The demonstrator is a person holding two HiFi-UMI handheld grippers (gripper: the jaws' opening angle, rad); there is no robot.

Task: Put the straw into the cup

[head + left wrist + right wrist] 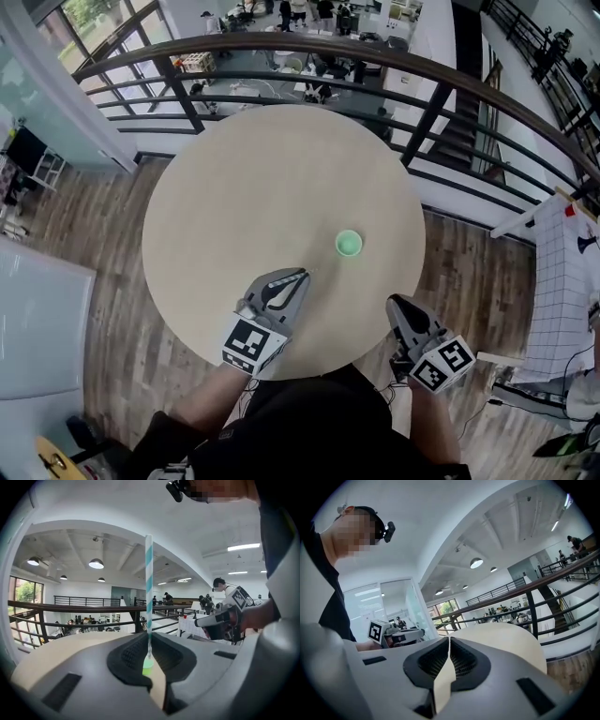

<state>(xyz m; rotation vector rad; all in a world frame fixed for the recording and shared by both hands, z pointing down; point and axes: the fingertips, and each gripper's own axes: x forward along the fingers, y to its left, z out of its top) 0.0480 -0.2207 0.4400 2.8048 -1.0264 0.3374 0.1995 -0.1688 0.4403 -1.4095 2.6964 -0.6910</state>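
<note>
A small green cup (348,244) stands on the round beige table (234,206), right of centre. My left gripper (301,275) hovers over the near part of the table, just short and left of the cup. It is shut on a white straw with teal stripes (149,588), which stands upright between its jaws (149,644). In the left gripper view the cup (147,666) shows straight ahead, beyond the jaw tips. My right gripper (393,302) sits at the table's near right edge; its jaws (449,640) meet at the tips with nothing between them.
A dark curved railing (309,52) runs round the far side of the table, with a lower floor beyond it. A white cloth-covered table (562,281) stands at the right. Wooden floor surrounds the table. Each gripper shows in the other's view: the right gripper (220,620), the left gripper (391,634).
</note>
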